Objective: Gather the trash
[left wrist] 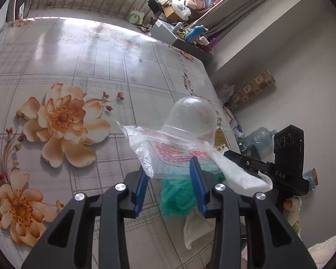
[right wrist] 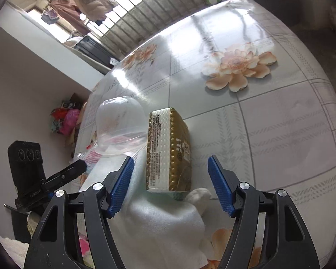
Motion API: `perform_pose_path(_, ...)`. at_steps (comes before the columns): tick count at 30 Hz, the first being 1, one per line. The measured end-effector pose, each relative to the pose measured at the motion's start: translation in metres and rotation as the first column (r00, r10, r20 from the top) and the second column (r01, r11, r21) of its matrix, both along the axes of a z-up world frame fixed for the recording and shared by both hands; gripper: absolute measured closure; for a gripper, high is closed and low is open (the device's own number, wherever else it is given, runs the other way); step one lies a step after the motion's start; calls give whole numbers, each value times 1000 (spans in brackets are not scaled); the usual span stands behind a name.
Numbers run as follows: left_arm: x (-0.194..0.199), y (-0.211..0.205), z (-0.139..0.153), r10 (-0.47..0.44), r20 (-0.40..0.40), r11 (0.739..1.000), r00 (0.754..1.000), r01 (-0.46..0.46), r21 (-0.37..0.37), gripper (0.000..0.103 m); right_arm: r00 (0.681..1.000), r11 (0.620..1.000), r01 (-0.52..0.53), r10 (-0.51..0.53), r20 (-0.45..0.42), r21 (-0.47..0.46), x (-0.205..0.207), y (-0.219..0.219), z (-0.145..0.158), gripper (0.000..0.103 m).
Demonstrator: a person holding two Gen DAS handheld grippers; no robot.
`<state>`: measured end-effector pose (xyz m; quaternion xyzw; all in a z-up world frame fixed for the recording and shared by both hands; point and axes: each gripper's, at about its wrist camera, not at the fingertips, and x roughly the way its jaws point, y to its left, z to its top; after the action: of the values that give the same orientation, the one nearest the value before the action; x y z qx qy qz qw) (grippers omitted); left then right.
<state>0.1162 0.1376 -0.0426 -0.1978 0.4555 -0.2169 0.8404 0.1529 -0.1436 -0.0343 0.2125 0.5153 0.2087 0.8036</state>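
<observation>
So far I hold nothing: left gripper [left wrist: 171, 190] and right gripper [right wrist: 171, 185] are both open, and the clear dome [left wrist: 189, 117], gold box [right wrist: 168, 150] and wrappers wait on the counter [left wrist: 78, 62].

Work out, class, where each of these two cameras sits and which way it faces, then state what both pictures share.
Left wrist view: sits on the left gripper, looking forward and down over a floral table at a clear plastic bag and green bag; its open blue-padded fingers and the right gripper show.
Right wrist view: sits on the right gripper, open around a gold-and-white box; the left gripper shows.
Shared: clear plastic dome, white foam sheet, the table.
</observation>
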Motion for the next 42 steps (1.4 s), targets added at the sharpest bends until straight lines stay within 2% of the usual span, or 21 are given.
perform_pose_path(6,-6,7,38,-10,166,996,986,-6,94,45,994,994,110,-111,24,11,-4,-16,1,36)
perform_pose_path(8,-7,5,46,-21,202,993,979,-4,122,36,991,991,132,-132,28,12,-6,-15,0,36)
perform_pose_path(10,-5,3,49,-22,217,991,976,-7,132,33,989,990,144,-144,30,9,-9,-17,-1,36)
perform_pose_path(22,26,-21,50,-36,217,990,976,5,141,32,974,973,225,-225,0,57,-11,-43,-11,36)
perform_pose_path(27,32,-21,36,-6,135,989,991,-14,147,33,970,964,242,-239,-39,110,-20,-58,-20,36)
perform_pose_path(33,19,16,12,87,-3,993,996,-86,78,33,970,954,241,-230,-80,178,-21,-61,-26,36)
perform_pose_path(36,14,35,0,126,-84,992,988,-125,14,33,970,950,239,-225,-89,202,-21,-61,-25,37)
perform_pose_path(38,14,46,-11,134,-154,988,979,-144,-55,33,971,946,233,-216,-97,225,-22,-61,-25,37)
perform_pose_path(40,17,54,-22,135,-222,977,966,-166,-131,33,972,942,231,-211,-105,244,-23,-62,-25,37)
perform_pose_path(42,19,58,-31,136,-257,966,957,-185,-179,34,971,941,233,-213,-107,245,-25,-63,-25,37)
